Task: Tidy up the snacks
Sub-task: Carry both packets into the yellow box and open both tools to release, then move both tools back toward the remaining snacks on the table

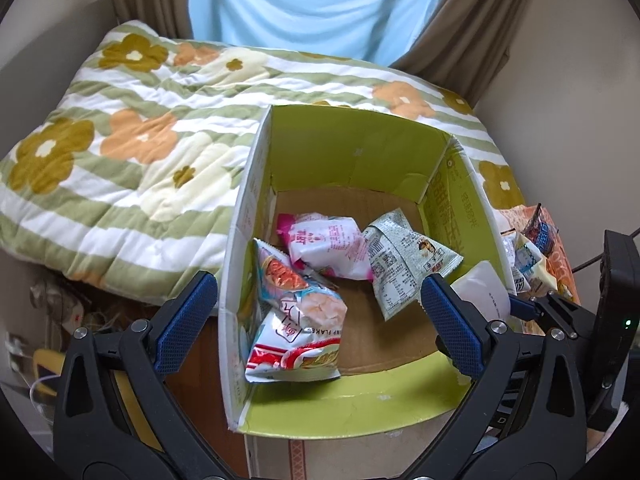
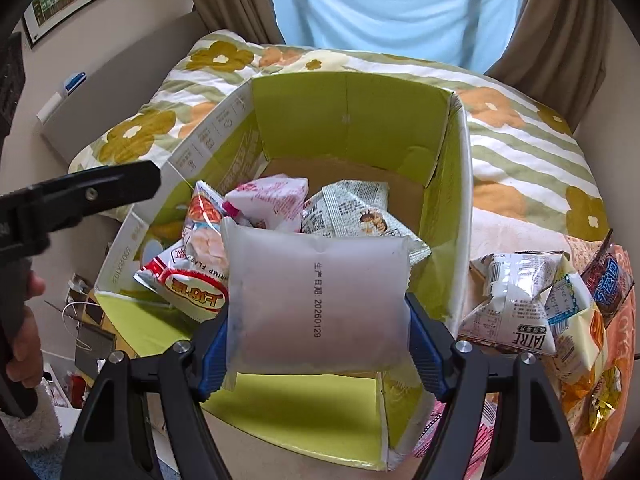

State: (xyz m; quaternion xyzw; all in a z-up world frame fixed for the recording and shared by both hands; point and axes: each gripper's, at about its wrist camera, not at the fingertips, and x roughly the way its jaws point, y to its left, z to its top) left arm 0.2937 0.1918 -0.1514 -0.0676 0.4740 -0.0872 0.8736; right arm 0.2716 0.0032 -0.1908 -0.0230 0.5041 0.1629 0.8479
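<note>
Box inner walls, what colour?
Lime green on the box walls, brown cardboard floor; clearest in the right wrist view.

Soft daylight comes through the pale blue curtain (image 1: pixel 312 4) at the top. Shadows are faint and there is no glare. Both views are sharp, with fisheye bending and dark corners.
</note>
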